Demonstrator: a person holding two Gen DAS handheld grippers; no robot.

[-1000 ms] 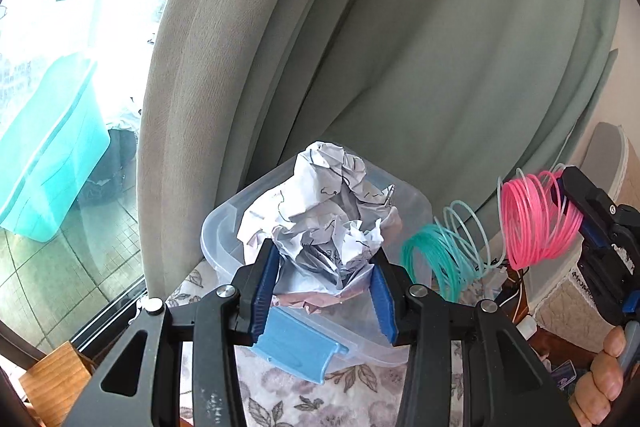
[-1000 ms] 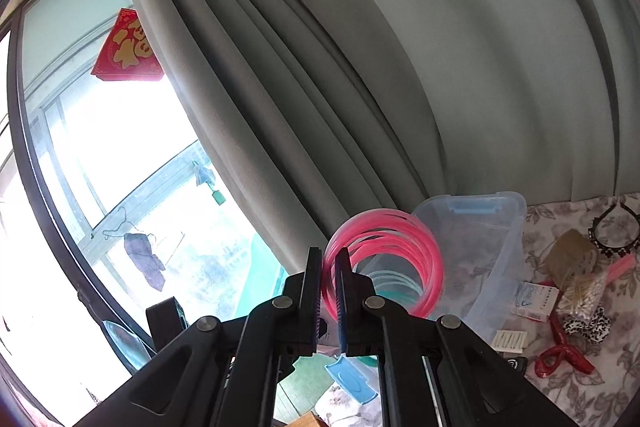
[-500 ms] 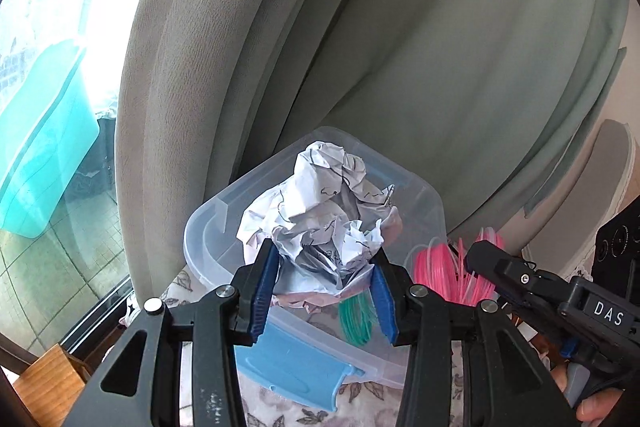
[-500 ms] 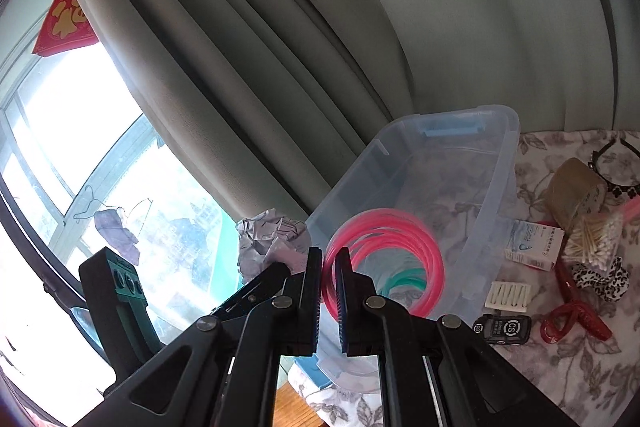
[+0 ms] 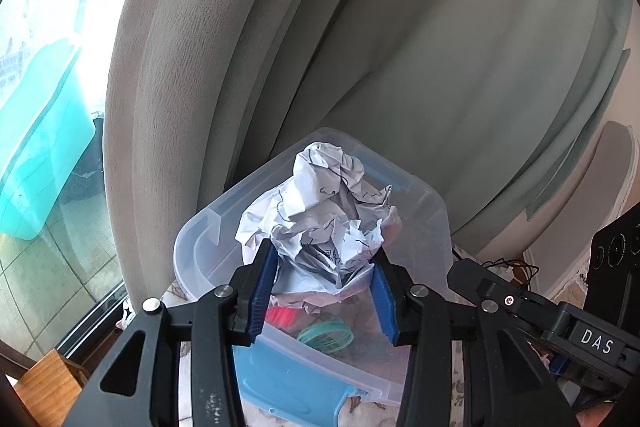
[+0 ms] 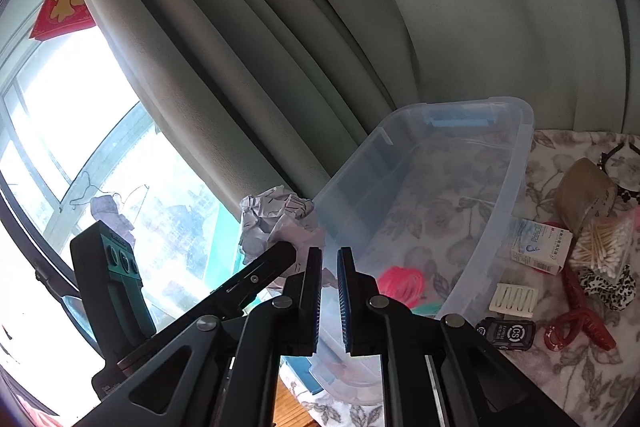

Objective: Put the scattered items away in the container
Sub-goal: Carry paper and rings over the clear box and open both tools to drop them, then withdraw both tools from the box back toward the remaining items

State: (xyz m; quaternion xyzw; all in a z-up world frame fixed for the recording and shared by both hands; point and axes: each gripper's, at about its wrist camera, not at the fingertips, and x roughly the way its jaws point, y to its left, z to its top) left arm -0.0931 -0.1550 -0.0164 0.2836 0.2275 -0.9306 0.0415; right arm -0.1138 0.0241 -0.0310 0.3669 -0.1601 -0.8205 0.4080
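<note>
My left gripper (image 5: 322, 277) is shut on a crumpled paper ball (image 5: 320, 223), held above the near rim of the clear plastic bin (image 5: 200, 239). In the right wrist view the same paper ball (image 6: 276, 219) hangs just left of the bin (image 6: 516, 163). My right gripper (image 6: 329, 293) stands open a little over the bin's near end, nothing between its fingers. On the bin floor lie a pink ring coil (image 6: 400, 281) and a teal ring coil (image 5: 326, 335); the pink coil (image 5: 280, 315) shows through the wall.
Right of the bin on the floral cloth (image 6: 580, 367) lie a small white box (image 6: 538, 241), a cotton swab bag (image 6: 602, 245), a white comb-like piece (image 6: 516, 301), a black fob (image 6: 508, 335), red clips (image 6: 580, 319) and a brown pouch (image 6: 584, 193). Curtains hang behind; a window lies left.
My right gripper has opened and the pink and teal coils have dropped from it onto the bin floor. The left gripper still holds the paper ball, shifted slightly over the bin.
</note>
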